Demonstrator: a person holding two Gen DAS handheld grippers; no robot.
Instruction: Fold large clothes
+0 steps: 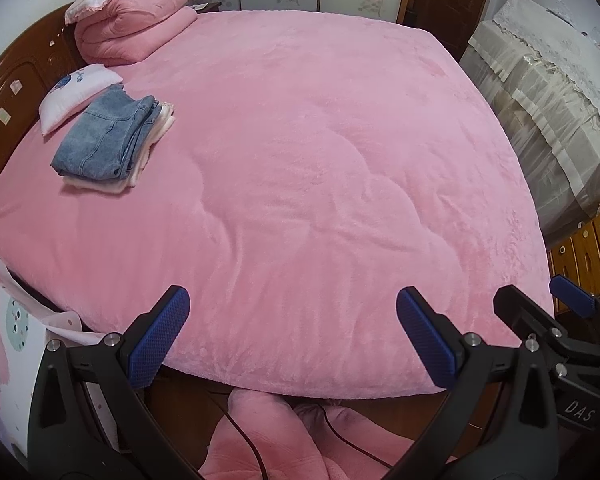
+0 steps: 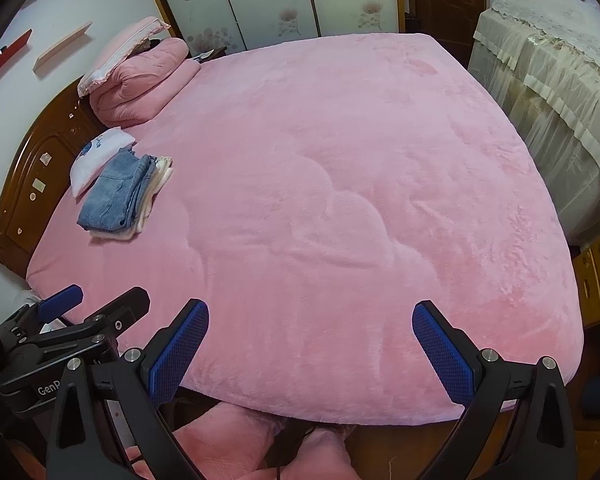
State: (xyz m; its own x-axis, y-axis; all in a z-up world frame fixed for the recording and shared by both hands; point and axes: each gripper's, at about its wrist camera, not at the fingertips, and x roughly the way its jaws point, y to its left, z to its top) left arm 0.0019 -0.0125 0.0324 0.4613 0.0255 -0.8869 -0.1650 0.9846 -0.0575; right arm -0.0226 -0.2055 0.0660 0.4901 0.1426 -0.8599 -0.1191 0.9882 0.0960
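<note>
Folded blue jeans (image 1: 108, 140) lie on top of folded pale clothes (image 1: 140, 168) at the left side of the pink bed (image 1: 320, 160), near the headboard. The stack also shows in the right wrist view (image 2: 116, 196). My left gripper (image 1: 292, 316) is open and empty above the bed's near edge. My right gripper (image 2: 310, 328) is open and empty above the same edge. The right gripper shows beside the left one in the left wrist view (image 1: 540, 304). The left gripper shows at the lower left of the right wrist view (image 2: 96, 304).
A white small pillow (image 1: 76, 92) lies behind the stack. A folded pink quilt (image 1: 136, 28) with a pillow sits at the head. A wooden headboard (image 1: 16, 88) stands left. A lace-covered cabinet (image 1: 548, 100) stands right. Pink fabric (image 1: 268, 432) and a cable lie on the floor below.
</note>
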